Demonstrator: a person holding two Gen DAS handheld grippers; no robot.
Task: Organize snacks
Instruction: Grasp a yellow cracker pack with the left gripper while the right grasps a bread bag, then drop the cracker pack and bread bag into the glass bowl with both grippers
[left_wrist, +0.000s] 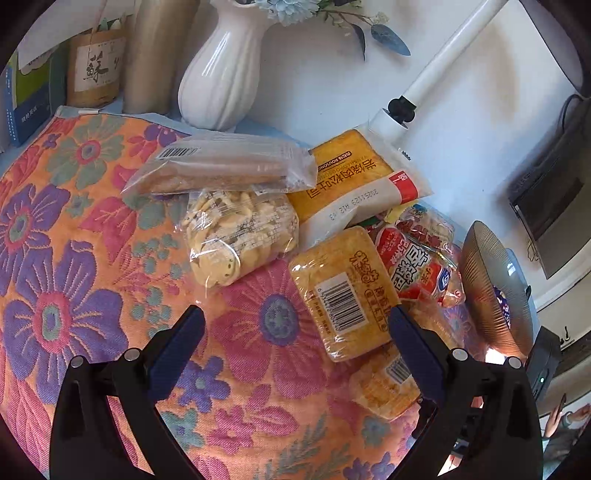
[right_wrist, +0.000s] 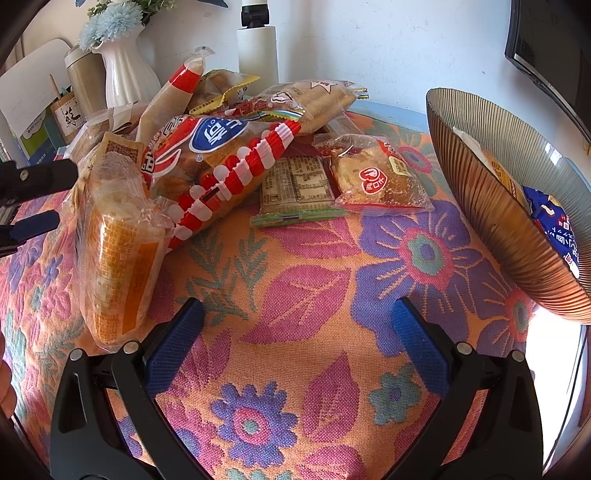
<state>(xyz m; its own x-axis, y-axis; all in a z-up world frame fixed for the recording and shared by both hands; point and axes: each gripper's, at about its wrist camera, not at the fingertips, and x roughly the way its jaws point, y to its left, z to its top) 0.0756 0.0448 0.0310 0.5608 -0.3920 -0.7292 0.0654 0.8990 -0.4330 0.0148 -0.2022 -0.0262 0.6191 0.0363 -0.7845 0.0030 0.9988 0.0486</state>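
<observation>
A heap of snack packets lies on a flowered cloth (left_wrist: 74, 258). My left gripper (left_wrist: 295, 317) stands open just short of a yellow barcode packet (left_wrist: 343, 291). Beyond it lie a clear bag of biscuits (left_wrist: 236, 236), a clear bag of wafer sticks (left_wrist: 221, 170) and a red-and-white bread bag (left_wrist: 413, 266). My right gripper (right_wrist: 295, 314) is open over bare cloth (right_wrist: 295, 295). Ahead of it are the red-striped bread bag (right_wrist: 221, 162), an orange packet (right_wrist: 118, 251), a flat green-edged packet (right_wrist: 295, 192) and a pastry packet (right_wrist: 376, 177). The ribbed bowl (right_wrist: 491, 206) at right holds a blue packet (right_wrist: 554, 225).
A white vase (left_wrist: 221, 74) with flowers, a tan cylinder (left_wrist: 155, 55), a labelled tube (left_wrist: 98, 66) and books (left_wrist: 26, 96) stand along the back wall. A white lamp arm (left_wrist: 424, 85) rises behind the heap. The left gripper's fingers (right_wrist: 37, 177) show at the right wrist view's left edge.
</observation>
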